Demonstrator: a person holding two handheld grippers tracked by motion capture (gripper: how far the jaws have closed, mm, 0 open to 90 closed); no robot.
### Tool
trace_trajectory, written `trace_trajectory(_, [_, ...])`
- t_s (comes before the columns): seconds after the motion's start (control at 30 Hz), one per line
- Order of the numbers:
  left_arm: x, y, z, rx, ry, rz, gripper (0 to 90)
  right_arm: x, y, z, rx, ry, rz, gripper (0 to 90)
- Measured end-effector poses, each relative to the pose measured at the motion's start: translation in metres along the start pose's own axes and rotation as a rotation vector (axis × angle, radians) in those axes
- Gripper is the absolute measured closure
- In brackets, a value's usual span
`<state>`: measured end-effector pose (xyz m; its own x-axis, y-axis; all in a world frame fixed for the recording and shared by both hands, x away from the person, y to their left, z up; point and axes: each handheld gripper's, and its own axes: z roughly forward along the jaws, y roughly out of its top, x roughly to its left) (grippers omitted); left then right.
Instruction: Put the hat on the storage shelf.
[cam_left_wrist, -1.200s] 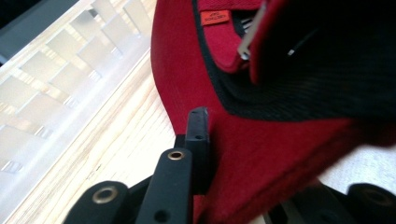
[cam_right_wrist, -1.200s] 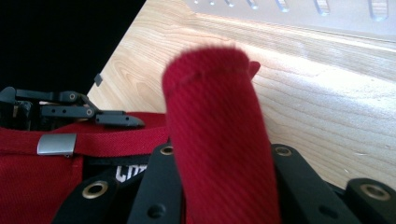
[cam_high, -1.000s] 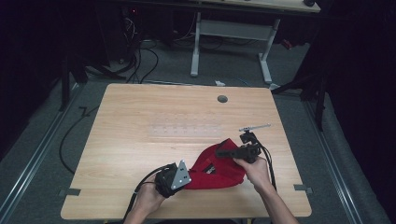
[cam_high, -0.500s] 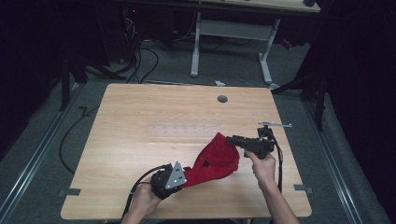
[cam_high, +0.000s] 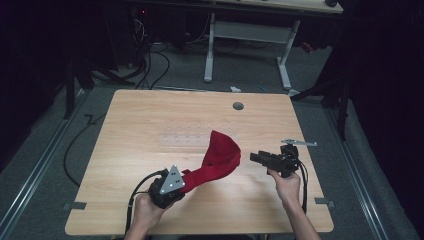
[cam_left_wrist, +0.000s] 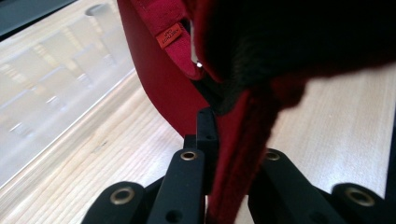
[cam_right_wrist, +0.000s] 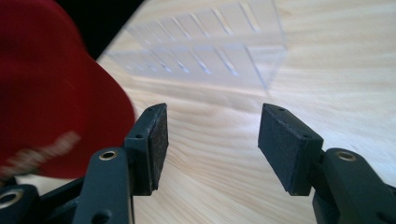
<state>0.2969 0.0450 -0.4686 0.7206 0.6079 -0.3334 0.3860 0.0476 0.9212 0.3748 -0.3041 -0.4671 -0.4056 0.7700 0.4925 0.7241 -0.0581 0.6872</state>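
A red cap (cam_high: 220, 157) hangs over the wooden table (cam_high: 145, 115), lifted by one edge. My left gripper (cam_high: 186, 177) is at the near left and shut on the cap's strap end. In the left gripper view the red fabric (cam_left_wrist: 163, 79) runs between the pinched jaws of the left gripper (cam_left_wrist: 236, 140), and an orange label shows inside. My right gripper (cam_high: 256, 158) stands just right of the cap, apart from it. Its jaws have just been opening, and the right gripper (cam_right_wrist: 212, 140) has nothing between its pads (cam_right_wrist: 156, 140). The cap (cam_right_wrist: 51, 93) sits to its left.
A clear plastic divided tray (cam_high: 184, 140) lies flat mid-table, beyond the cap; it also lies ahead of the right jaws (cam_right_wrist: 205, 51). A round cable hole (cam_high: 238, 106) is at the table's far side. A white-legged desk (cam_high: 250, 30) and floor cables stand behind.
The right gripper let go of the cap, opened and drew away to the right. The left gripper lifted its end, so the cap now hangs up off the table.
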Motion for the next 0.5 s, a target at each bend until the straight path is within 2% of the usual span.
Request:
trace_trajectory(0.03, [0.002, 0.001, -0.001, -0.008, 0.007, -0.011, 86.1, -0.001, -0.003, 0.001, 0.007, -0.023, -0.01, 42.8])
trace_trajectory(0.1, [0.008, 0.004, -0.001, -0.027, 0.026, -0.032, 86.1, -0.005, -0.015, 0.006, 0.019, -0.115, -0.085, 42.3])
trace_trajectory(0.2, [0.013, 0.006, -0.002, -0.042, 0.038, -0.057, 86.1, -0.006, -0.024, 0.009, 0.027, -0.194, -0.152, 41.3])
trace_trajectory(0.23, [0.015, 0.007, -0.002, -0.049, 0.04, -0.065, 86.1, -0.006, -0.024, 0.009, 0.027, -0.194, -0.152, 41.3])
trace_trajectory(0.27, [0.018, 0.009, -0.003, -0.06, 0.047, -0.084, 86.1, -0.008, -0.031, 0.012, 0.026, -0.237, -0.195, 40.0])
trace_trajectory(0.3, [0.019, 0.01, -0.003, -0.062, 0.051, -0.087, 86.1, -0.008, -0.033, 0.013, 0.023, -0.259, -0.212, 39.9])
trace_trajectory(0.4, [0.022, 0.012, -0.003, -0.073, 0.054, -0.105, 86.1, -0.01, -0.037, 0.016, 0.029, -0.287, -0.235, 39.1])
trace_trajectory(0.5, [0.024, 0.014, -0.002, -0.072, 0.057, -0.116, 86.1, -0.013, -0.043, 0.018, 0.021, -0.337, -0.255, 38.8])
